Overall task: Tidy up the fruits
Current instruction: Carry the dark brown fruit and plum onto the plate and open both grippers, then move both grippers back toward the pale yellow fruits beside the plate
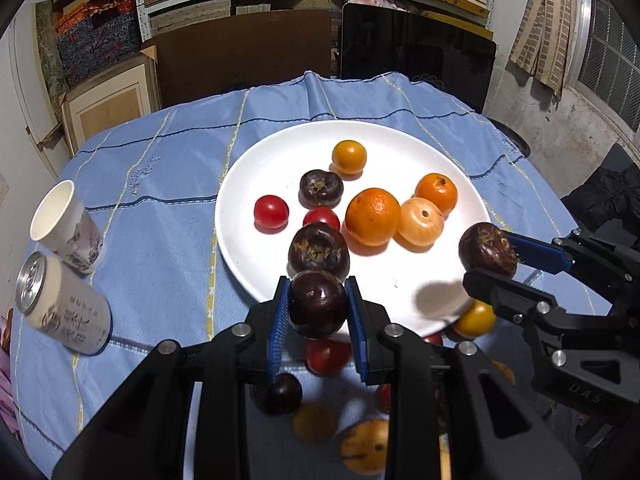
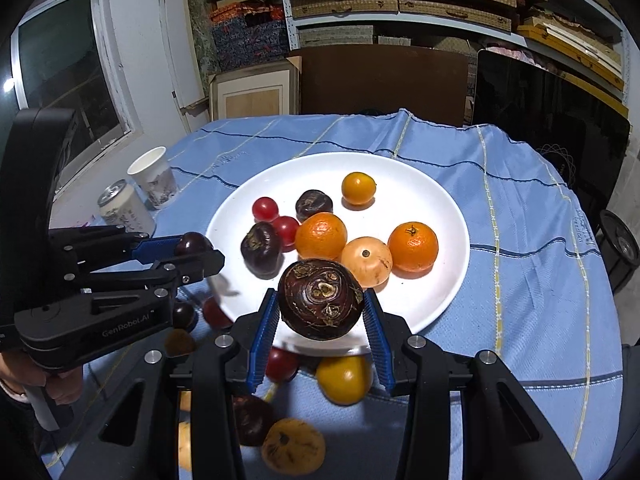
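Observation:
My left gripper [image 1: 317, 286] is shut on a small dark purple fruit [image 1: 318, 308], held just above the near rim of the white plate [image 1: 236, 236]. My right gripper [image 2: 320, 298] is shut on a larger dark brown fruit [image 2: 320, 306] over the plate's [image 2: 448, 280] near edge. Each gripper shows in the other view: the right gripper [image 1: 486, 258] with its dark fruit [image 1: 488, 248], and the left gripper [image 2: 199, 247] with its fruit [image 2: 194, 242]. On the plate lie two oranges [image 1: 372, 216], a pale orange fruit [image 1: 421, 221], a yellow tomato [image 1: 349, 157], two red tomatoes [image 1: 271, 211] and two dark fruits [image 1: 321, 188].
Loose fruits lie on the blue cloth [image 1: 160, 168] below the grippers: a red tomato [image 1: 326, 356], a dark one [image 1: 278, 392], a yellow one [image 2: 344, 378], a brownish one [image 2: 292, 446]. A paper cup [image 1: 64, 226] and a drinks can [image 1: 60, 304] stand at the left. Shelves of boxes are behind.

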The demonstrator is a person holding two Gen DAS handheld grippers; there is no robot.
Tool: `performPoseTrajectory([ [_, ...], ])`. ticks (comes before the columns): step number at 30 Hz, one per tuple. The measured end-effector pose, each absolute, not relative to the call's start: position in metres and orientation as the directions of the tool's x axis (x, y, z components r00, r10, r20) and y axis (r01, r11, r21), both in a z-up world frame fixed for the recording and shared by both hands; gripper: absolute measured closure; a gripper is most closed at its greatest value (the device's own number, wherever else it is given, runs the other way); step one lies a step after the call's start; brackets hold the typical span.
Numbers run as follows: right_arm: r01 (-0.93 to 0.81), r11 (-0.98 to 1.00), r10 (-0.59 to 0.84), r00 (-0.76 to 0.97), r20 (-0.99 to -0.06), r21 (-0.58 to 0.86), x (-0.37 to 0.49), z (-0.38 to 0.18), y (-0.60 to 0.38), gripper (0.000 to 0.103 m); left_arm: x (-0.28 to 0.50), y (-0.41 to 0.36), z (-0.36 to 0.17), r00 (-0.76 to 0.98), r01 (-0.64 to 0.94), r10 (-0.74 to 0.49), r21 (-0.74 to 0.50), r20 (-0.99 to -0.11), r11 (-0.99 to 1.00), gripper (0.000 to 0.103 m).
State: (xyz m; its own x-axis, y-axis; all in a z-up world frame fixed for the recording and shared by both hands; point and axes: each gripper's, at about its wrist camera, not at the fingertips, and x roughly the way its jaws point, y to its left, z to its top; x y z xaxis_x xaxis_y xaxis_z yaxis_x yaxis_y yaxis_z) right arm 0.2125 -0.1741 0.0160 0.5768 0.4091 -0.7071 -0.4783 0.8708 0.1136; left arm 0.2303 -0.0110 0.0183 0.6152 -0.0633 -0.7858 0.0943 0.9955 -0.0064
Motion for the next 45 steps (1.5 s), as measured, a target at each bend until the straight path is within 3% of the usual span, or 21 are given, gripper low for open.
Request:
performPoseTrajectory([
  [18,-0.465,0.879,0.379,0.54,-0.752,0.109,0.241,-0.007,-0.157,0.059,0.28,-0.014,-0.009,0.58,0.068,-0.067,-0.033,-0.812,0.997,0.076],
  [19,-0.462,0.88,0.38,0.541,-0.75,0.112,0.242,-0.008,-0.156,0.056,0.281,-0.014,-0.008,0.582,0.061,-0.067,-0.038,-0.81,0.997,0.076],
  [21,-0.449,0.888,0.372,0.564,-0.737,0.105,0.24,-0.007,-0.157,0.054,0.282,-0.013,-0.007,0.591,0.051,-0.067,-0.045,-0.804,0.998,0.062],
  [22,-0.447,0.888,0.375,0.566,-0.734,0.109,0.239,-0.006,-0.158,0.054,0.281,-0.012,-0.005,0.6,0.037,-0.051,-0.035,-0.799,0.999,0.046],
  [23,-0.449,0.885,0.386,0.561,-0.732,0.122,0.238,-0.005,-0.16,0.054,0.277,-0.011,-0.001,0.62,0.024,-0.034,-0.024,-0.784,0.999,0.043],
  [33,-0.42,0.895,0.395,0.586,-0.707,0.151,0.206,0.01,-0.193,0.052,0.237,-0.016,0.025,0.668,0.041,-0.011,0.023,-0.744,0.999,0.042],
  [35,-0.407,0.901,0.385,0.594,-0.706,0.149,0.199,0.01,-0.199,0.048,0.225,-0.017,0.028,0.672,0.032,0.0,0.029,-0.741,0.999,0.031],
  [36,-0.395,0.906,0.38,0.603,-0.701,0.151,0.194,0.01,-0.203,0.044,0.22,-0.018,0.029,0.673,0.028,0.006,0.034,-0.74,0.999,0.03],
  [45,-0.36,0.914,0.382,0.603,-0.701,0.188,0.153,0.005,-0.221,0.041,0.159,-0.02,0.033,0.678,0.022,0.013,0.038,-0.735,0.999,0.03],
])
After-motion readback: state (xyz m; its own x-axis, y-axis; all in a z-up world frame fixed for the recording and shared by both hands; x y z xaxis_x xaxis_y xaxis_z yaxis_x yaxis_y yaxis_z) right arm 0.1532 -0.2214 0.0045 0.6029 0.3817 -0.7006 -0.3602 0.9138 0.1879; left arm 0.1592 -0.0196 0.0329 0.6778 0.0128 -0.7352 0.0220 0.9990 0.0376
